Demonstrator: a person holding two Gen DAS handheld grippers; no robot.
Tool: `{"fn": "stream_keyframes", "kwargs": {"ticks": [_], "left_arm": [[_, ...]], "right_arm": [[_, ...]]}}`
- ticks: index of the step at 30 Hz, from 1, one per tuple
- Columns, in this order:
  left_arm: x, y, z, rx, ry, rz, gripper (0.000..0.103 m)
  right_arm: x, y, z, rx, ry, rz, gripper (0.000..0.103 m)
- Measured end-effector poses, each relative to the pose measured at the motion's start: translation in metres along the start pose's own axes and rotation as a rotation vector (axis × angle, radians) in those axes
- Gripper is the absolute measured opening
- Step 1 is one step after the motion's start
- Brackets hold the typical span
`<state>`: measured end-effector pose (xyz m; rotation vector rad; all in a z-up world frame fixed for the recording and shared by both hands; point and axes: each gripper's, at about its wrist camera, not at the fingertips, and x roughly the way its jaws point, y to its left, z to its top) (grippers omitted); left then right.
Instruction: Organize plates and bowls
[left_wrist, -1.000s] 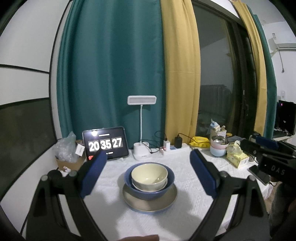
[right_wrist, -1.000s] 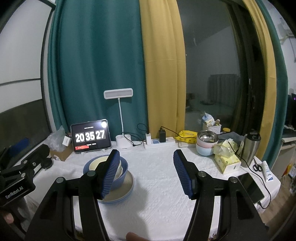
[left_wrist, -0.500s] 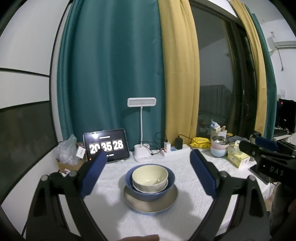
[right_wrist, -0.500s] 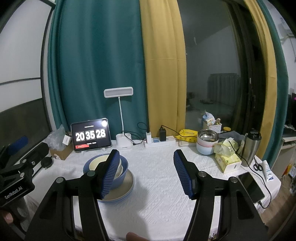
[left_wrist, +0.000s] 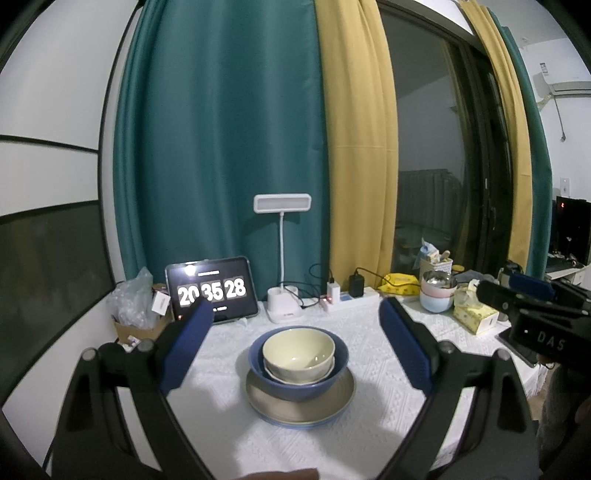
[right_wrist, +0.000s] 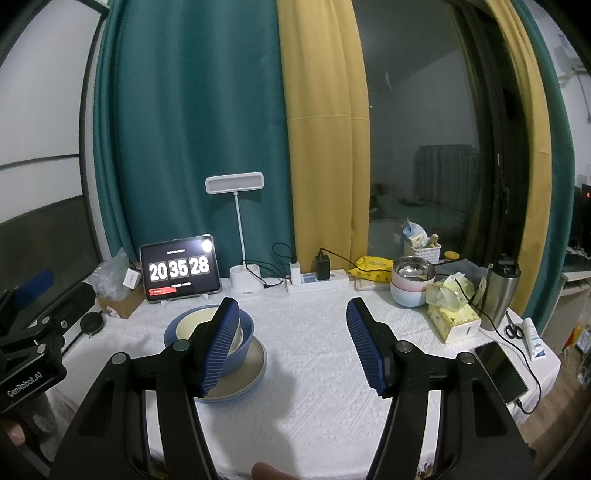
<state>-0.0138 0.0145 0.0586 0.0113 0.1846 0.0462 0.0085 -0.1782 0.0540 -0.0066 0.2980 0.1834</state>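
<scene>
Stack sits mid-table (left_wrist: 369, 435): cream bowl (left_wrist: 298, 350) nested in blue bowl (left_wrist: 298, 373) on tan plate (left_wrist: 299, 402). Bare cloth right of stack; clock tablet (left_wrist: 212, 290) and lamp base (left_wrist: 283, 304) behind it. Left gripper (left_wrist: 295, 347) spread wide, holding nothing, aimed at stack from short of it. Right gripper (right_wrist: 291, 343) spread, empty, right of stack, tilted slightly down.

Room, night lighting. Table (right_wrist: 314, 387) w/ white textured cloth. Behind its rear edge: teal curtain (left_wrist: 221, 147) and yellow curtain (left_wrist: 358, 147), hung side by side; dark window (right_wrist: 424, 147) to the right, radiator visible thru glass. White wall (left_wrist: 48, 110) w/ dark lower panel at left. Wall AC unit (left_wrist: 565, 85) upper right. White desk lamp (right_wrist: 236, 184) at table rear edge, unlit.
</scene>
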Motion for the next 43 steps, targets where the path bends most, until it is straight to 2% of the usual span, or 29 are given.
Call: {"fn": "stream_keyframes", "kwargs": {"ticks": [43], "left_arm": [[0.0062, 0.0020, -0.0055, 0.001, 0.008, -0.010, 0.092]], "right_arm": [[0.0004, 0.0004, -0.0009, -0.003, 0.008, 0.000, 0.065]]}}
